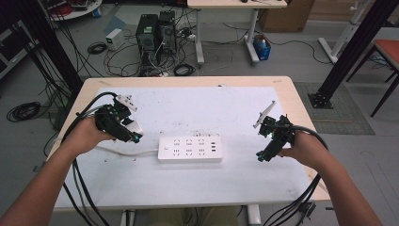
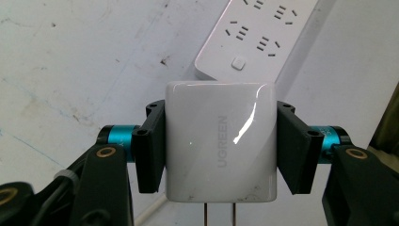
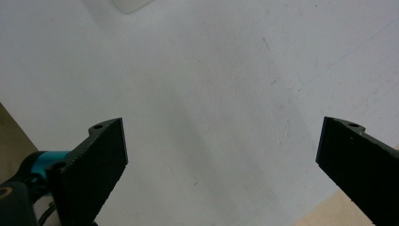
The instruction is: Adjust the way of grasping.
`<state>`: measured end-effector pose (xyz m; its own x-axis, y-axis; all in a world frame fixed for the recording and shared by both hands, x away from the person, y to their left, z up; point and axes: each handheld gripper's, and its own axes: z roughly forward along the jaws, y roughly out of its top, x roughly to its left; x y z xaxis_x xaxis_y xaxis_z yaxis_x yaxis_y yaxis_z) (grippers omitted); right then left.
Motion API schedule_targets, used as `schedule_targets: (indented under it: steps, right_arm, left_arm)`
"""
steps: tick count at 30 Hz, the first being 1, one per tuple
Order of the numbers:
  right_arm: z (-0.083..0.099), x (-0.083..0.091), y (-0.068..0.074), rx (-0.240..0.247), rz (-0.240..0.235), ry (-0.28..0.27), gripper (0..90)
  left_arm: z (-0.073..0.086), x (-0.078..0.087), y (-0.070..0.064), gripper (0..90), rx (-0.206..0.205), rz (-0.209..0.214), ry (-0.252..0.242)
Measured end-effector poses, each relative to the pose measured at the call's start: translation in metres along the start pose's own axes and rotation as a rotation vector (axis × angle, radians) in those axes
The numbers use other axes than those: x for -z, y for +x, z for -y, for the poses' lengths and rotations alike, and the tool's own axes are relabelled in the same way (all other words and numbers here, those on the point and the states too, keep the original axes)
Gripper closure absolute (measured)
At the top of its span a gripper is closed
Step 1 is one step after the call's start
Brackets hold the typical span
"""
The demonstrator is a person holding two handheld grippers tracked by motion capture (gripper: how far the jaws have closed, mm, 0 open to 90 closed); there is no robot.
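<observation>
Clamping white charger (image 2: 219,141) squarely in left claw (image 1: 126,128), you're hovering just left of power strip (image 1: 189,149) on counter (image 1: 188,188). Right claw (image 1: 266,144) sitting apart, empty. Be aligning prongs over socket, pressing straight down.

A lab or workshop is showing here: two black desktop computer towers (image 1: 156,29) are standing on the grey floor (image 1: 226,56), loose black cables (image 1: 96,47) are trailing, and black metal frame posts (image 1: 350,52) are rising beside the light wooden desk (image 1: 287,94).
</observation>
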<state>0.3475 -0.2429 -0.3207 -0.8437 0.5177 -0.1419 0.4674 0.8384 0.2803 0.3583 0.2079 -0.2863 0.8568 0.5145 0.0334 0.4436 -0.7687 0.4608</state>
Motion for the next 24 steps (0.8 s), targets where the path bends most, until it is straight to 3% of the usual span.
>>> schedule_targets:
  steps: [6,13,18,21,24]
  right_arm:
    - [-0.005,0.003,0.003,-0.062,0.011,-0.042,1.7]
    - [-0.011,0.008,0.013,-0.158,-0.001,-0.118,1.7]
    - [-0.014,0.011,0.021,-0.211,-0.062,-0.208,1.7]
    - [-0.014,0.012,0.024,-0.249,-0.094,-0.236,1.8]
    - [-0.013,0.011,0.026,-0.258,-0.104,-0.255,1.7]
  left_arm:
    - [-0.008,0.002,-0.006,42.5,-0.032,0.018,-0.003]
    - [-0.023,0.002,-0.020,42.5,-0.105,0.048,-0.016]
    - [-0.042,-0.005,-0.041,42.5,-0.193,0.079,-0.029]
    - [-0.053,-0.007,-0.051,42.5,-0.214,0.093,-0.051]
    - [-0.061,-0.009,-0.057,42.5,-0.237,0.102,-0.061]
